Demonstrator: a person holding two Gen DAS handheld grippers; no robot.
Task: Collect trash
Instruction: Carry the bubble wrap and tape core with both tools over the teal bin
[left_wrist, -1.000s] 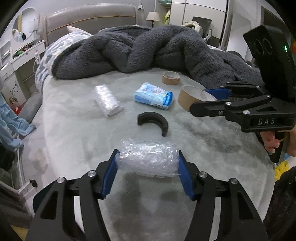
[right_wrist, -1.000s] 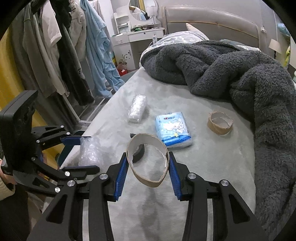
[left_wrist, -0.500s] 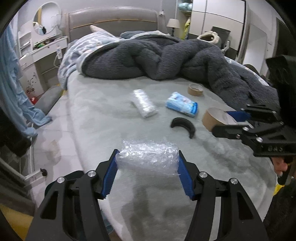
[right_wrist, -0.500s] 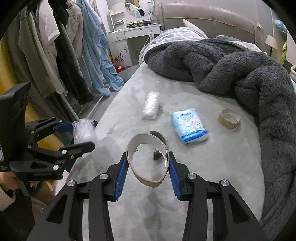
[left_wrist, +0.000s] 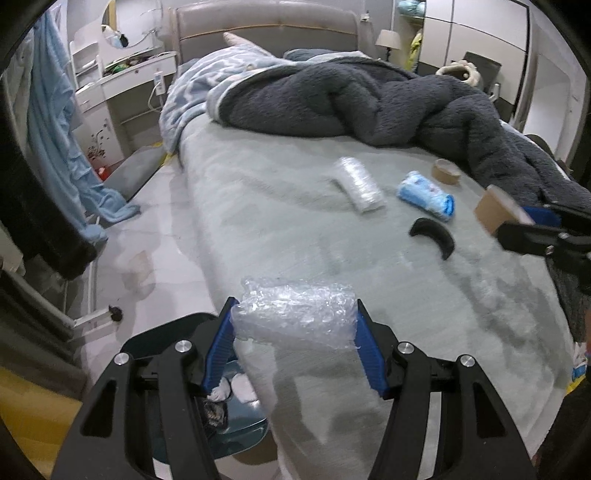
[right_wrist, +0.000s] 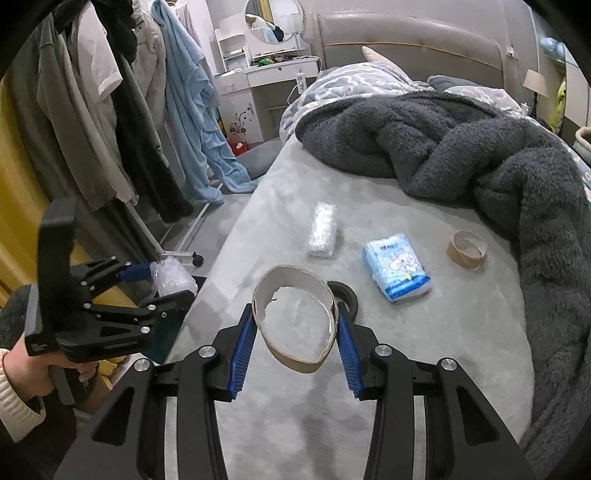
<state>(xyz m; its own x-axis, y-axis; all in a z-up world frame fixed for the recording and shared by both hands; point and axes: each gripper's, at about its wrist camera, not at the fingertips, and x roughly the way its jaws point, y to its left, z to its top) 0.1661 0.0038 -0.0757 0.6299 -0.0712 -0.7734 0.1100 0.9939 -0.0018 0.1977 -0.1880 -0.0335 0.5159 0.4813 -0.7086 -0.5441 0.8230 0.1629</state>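
Note:
My left gripper is shut on a wad of clear bubble wrap, held over the bed's left edge above a dark teal bin on the floor. It also shows in the right wrist view. My right gripper is shut on a torn cardboard tape ring above the bed. On the grey bed sheet lie a second bubble wrap roll, a blue tissue pack, a small cardboard tape core and a black curved piece.
A dark grey fleece blanket is piled across the head and right side of the bed. Clothes hang on a rack left of the bed. A white dresser stands by the headboard.
My left gripper has carried the bubble wrap leftward off the bed toward the floor bin. My right gripper has drawn back a little with the cardboard ring.

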